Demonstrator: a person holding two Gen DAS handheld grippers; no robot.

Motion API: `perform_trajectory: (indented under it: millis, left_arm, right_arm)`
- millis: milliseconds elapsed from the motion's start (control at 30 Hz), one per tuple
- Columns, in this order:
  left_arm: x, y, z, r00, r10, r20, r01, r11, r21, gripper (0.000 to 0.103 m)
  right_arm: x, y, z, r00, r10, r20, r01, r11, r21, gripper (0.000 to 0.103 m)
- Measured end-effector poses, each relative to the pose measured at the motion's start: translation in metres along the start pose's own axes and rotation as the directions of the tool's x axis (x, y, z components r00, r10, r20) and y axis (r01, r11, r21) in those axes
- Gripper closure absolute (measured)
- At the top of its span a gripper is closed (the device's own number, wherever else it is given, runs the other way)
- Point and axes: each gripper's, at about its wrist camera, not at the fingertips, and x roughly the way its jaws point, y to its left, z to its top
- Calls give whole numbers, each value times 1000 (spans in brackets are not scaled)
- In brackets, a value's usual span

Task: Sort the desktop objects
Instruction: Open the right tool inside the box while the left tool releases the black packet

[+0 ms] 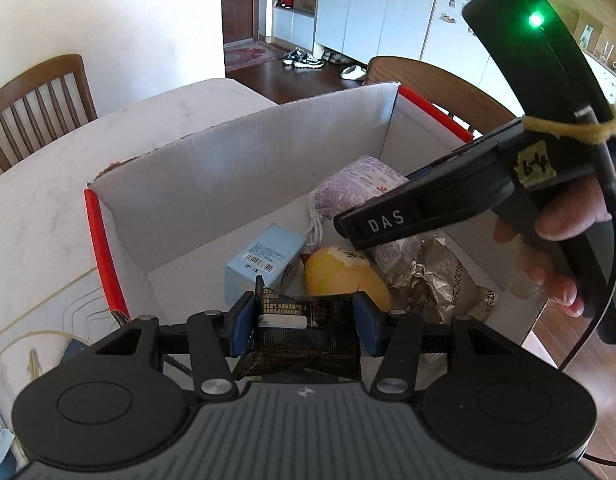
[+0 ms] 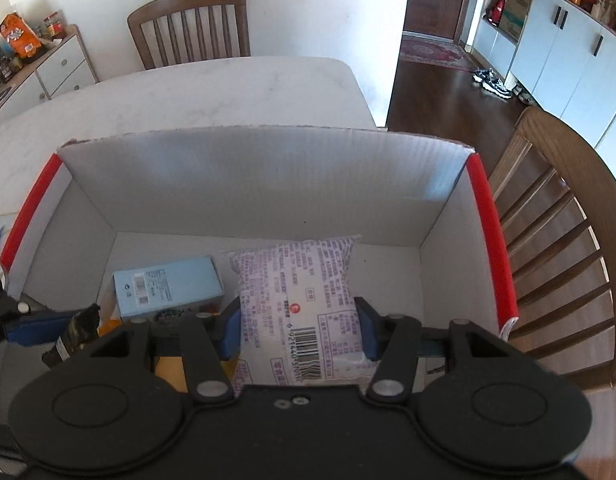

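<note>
- Up close, left wrist view: left gripper (image 1: 304, 322) clamped on a dark snack packet (image 1: 300, 336), above the near edge of a white cardboard box (image 1: 244, 156) with red rims.
- Inside: blue carton (image 1: 264, 266), yellow fruit (image 1: 343, 280), silver wrapper (image 1: 439, 276).
- Right wrist view: right gripper (image 2: 300, 328) clenched on a white-and-purple printed pouch (image 2: 304, 300), down inside the box, beside the blue carton.

Both fisheye views are bright with daylight and mostly sharp, with straight lines bending strongly at the edges, a soft shadow falling inside the white box (image 2: 244, 184), the pale table (image 1: 160, 120) almost washed out, and a green lamp (image 1: 536, 20) glowing with a small halo.
</note>
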Motion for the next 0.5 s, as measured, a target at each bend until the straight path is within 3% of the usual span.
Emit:
perform_trajectory:
  millis: [233, 333, 433, 500]
  left_arm:
    - [-1, -2, -2, 1000, -7, -9, 7, 1000, 13, 51]
    - [-2, -3, -3, 1000, -13, -8, 13, 1000, 15, 51]
    - [-4, -4, -4, 1000, -14, 1, 14, 1000, 21, 46]
    - [-5, -6, -5, 1000, -25, 7, 25, 999, 26, 37]
  right_arm:
    - [4, 1, 4, 999, -1, -34, 2, 1000, 10, 47]
    - [3, 3, 5, 1000, -1, -31, 1, 1000, 2, 39]
    - [-2, 2, 5, 1000, 3, -13, -3, 1000, 9, 34]
    - [-5, 1, 6, 1000, 14, -9, -14, 1000, 11, 34]
